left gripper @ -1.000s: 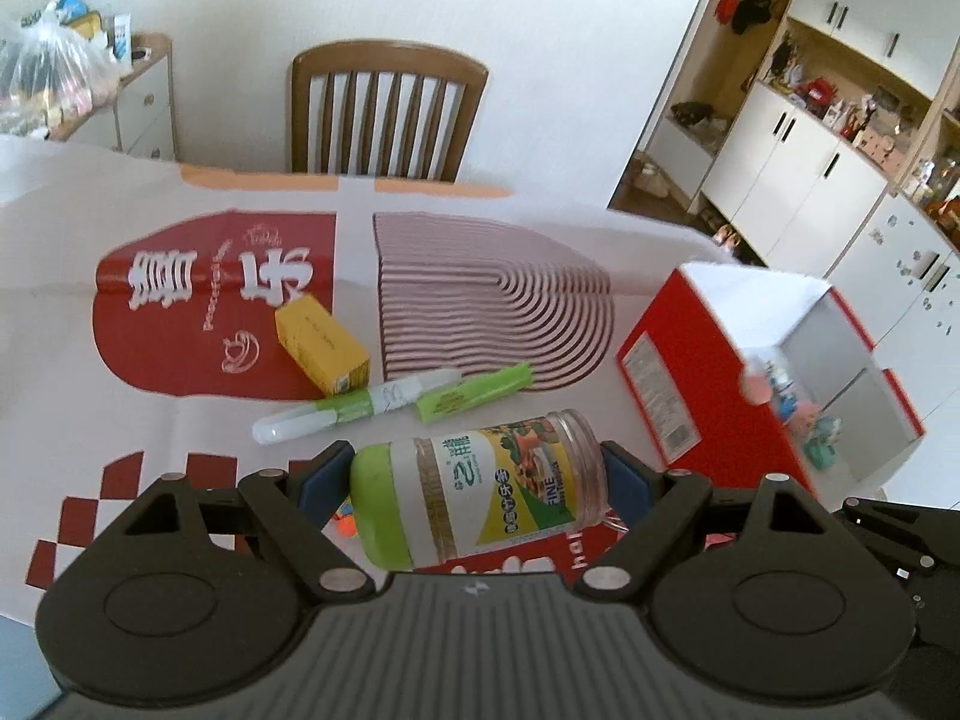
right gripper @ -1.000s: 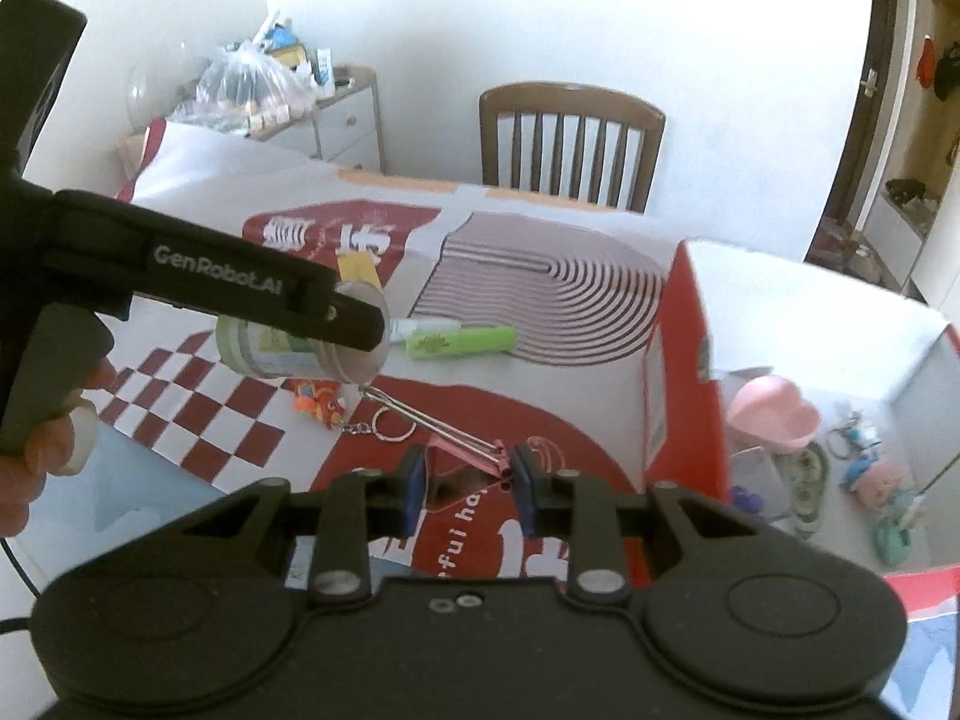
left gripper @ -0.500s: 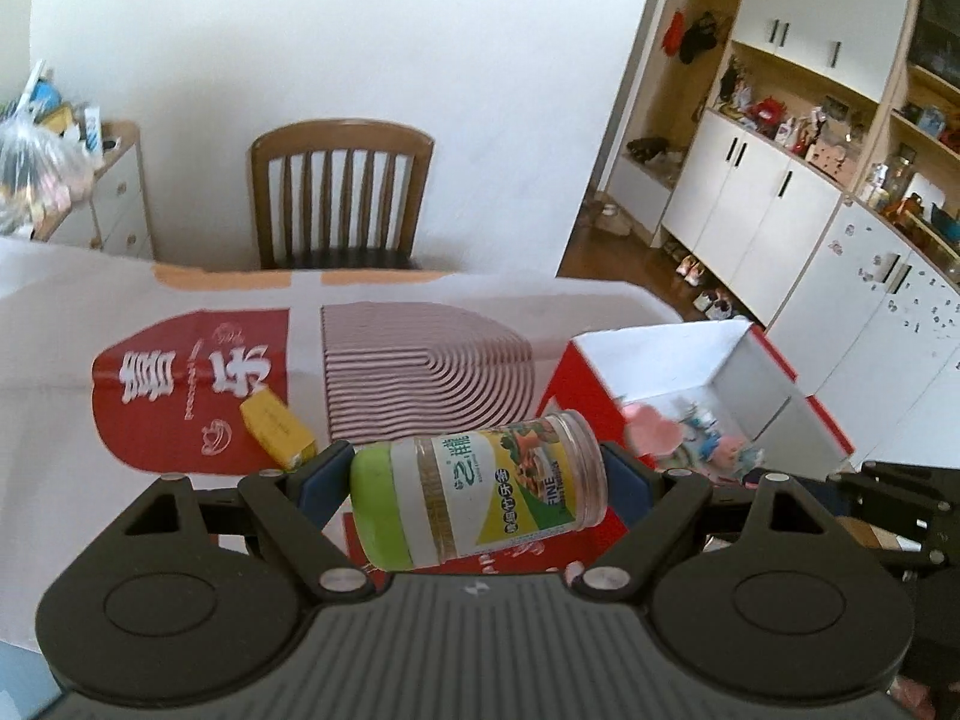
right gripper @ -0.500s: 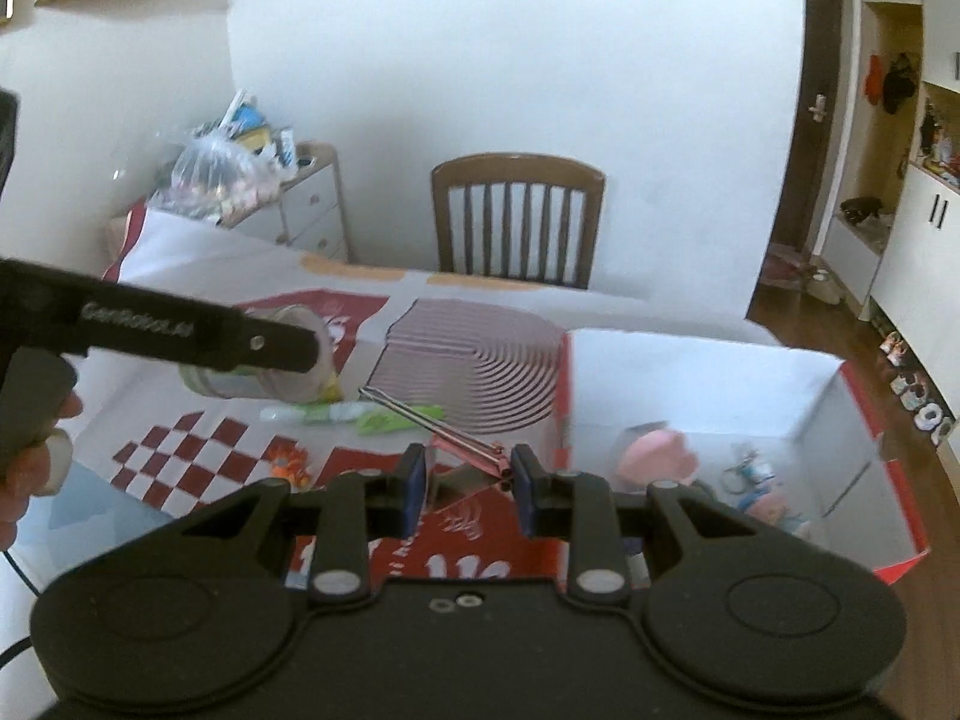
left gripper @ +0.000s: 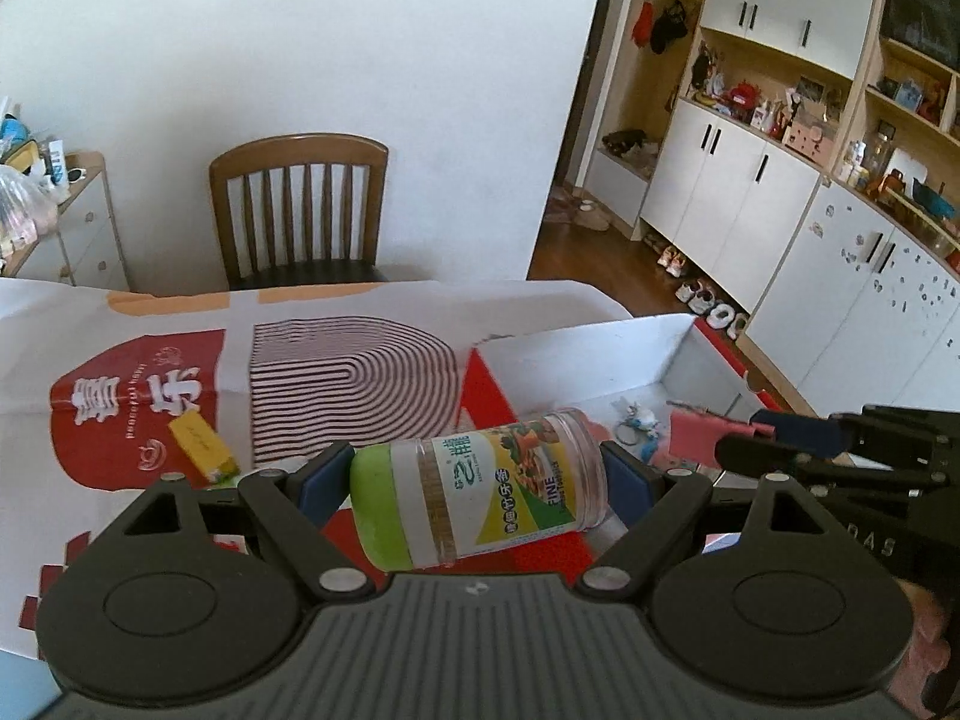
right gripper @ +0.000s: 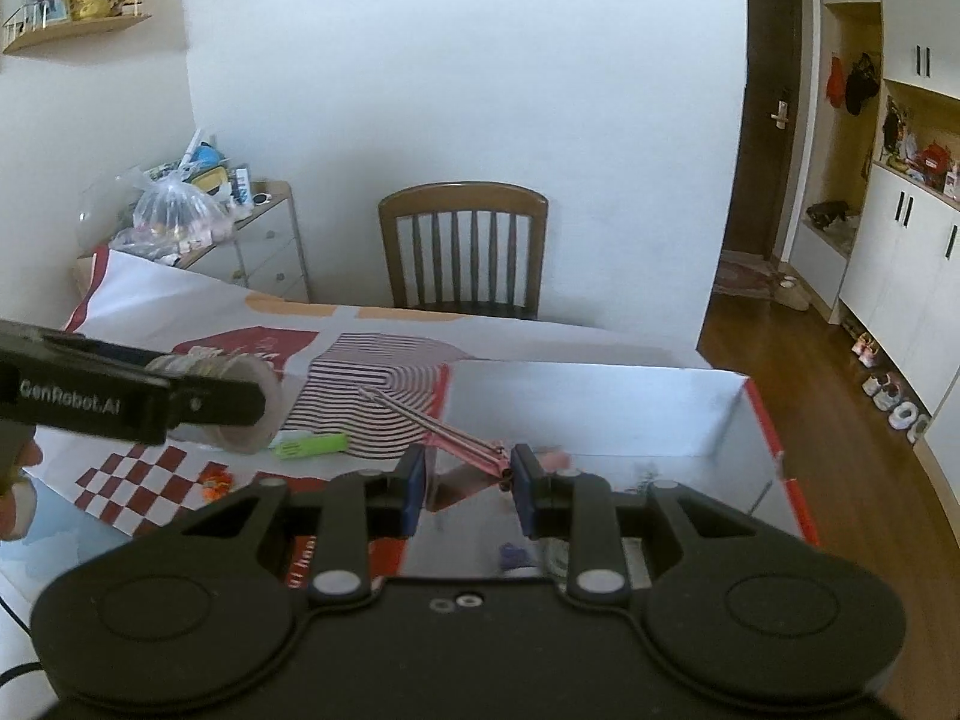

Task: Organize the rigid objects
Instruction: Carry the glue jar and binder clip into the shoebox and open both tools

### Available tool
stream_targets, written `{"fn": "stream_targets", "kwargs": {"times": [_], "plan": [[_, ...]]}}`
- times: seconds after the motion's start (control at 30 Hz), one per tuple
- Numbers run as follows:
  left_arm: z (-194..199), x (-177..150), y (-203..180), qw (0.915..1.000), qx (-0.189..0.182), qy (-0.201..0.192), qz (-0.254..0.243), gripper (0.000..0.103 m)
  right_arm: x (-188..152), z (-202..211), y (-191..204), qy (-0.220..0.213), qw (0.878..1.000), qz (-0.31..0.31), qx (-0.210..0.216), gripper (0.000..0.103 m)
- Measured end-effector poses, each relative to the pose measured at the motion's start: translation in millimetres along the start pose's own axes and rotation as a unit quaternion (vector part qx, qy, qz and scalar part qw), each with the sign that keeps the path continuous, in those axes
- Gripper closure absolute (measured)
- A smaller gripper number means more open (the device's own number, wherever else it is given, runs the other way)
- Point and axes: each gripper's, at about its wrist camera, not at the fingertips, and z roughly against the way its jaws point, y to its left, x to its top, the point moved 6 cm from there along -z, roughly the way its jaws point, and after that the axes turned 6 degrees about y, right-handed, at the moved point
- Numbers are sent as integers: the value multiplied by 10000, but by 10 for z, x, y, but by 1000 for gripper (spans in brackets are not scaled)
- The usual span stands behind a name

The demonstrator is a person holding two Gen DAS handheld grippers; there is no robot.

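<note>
Two tongs are kept loaded above the counter (left gripper: pixel 360 306).
A clear green-capped toothpick jar (left gripper: pixel 480 489) is clamped crosswise in the left tongs (left gripper: pixel 474 480); a pink binder clip (right gripper: pixel 474 456) is pinched in the right tongs (right gripper: pixel 468 483), over the red-sided white box (right gripper: pixel 600 408).

The jar (left gripper: pixel 480 486) is clear, glossy plastic with a smooth lime-green cap and a shiny printed paper label. The binder clip (right gripper: pixel 474 450) looks like pink painted metal with thin bright wire arms. The box (left gripper: pixel 600 354) is card — red outside, matt white within. The desk (left gripper: pixel 390 312) wears a smooth printed cloth; at twelve o'clock, the chair (left gripper: pixel 300 204) is varnished brown wood — faintly glossy.
</note>
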Motion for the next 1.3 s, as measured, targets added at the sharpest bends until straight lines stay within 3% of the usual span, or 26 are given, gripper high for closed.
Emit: {"fn": "stream_targets", "kwargs": {"times": [0.73, 1.3], "plan": [[-1038, 44, -1053, 9979, 145, 573, -273, 16, -280, -203, -1362, 316, 9987, -358, -183, 75], [-1845, 454, -1245, 9964, 295, 692, -388, 16, -374, -656, -1449, 655, 9977, -90, 170, 75]]}}
